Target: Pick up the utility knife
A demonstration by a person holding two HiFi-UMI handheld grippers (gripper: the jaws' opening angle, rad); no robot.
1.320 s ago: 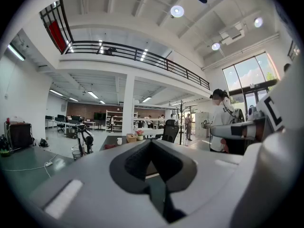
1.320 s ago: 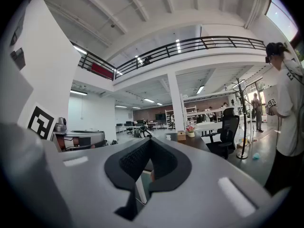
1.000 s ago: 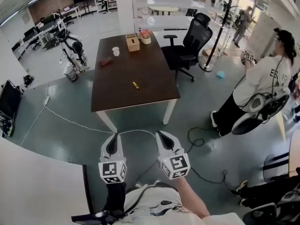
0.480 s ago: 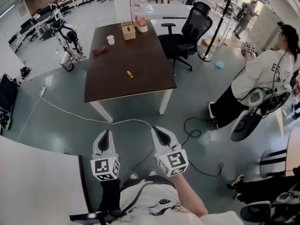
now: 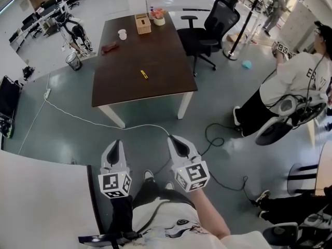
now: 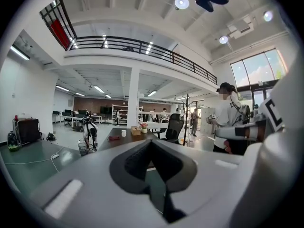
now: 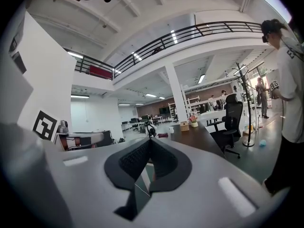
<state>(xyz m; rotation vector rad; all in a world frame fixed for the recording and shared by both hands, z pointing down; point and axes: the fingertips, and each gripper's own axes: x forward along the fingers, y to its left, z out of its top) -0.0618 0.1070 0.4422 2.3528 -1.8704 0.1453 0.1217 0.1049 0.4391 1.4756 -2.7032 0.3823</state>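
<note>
The yellow utility knife [image 5: 143, 74] lies near the middle of the dark brown table [image 5: 161, 61], which has white legs. Both grippers hang over the grey floor, well short of the table's front edge. My left gripper [image 5: 116, 145] and my right gripper [image 5: 173, 140] point toward the table, each with its jaws closed to a tip and nothing between them. In the left gripper view the left gripper [image 6: 151, 141] frames the distant table [image 6: 118, 137]. The right gripper [image 7: 151, 139] shows the table [image 7: 197, 133] in the right gripper view. The knife is too small to make out in either.
On the table's far end stand a white cup [image 5: 122, 34], a wooden box [image 5: 141, 23], a flower pot [image 5: 158, 17] and a reddish object [image 5: 109, 48]. A black office chair [image 5: 215, 22] stands beside it. A person [image 5: 295, 82] stands right. Cables [image 5: 104, 124] cross the floor.
The table and knife have shifted up in the head view and look slightly larger. Both grippers stay shut and side by side. A shoe now shows between them.
</note>
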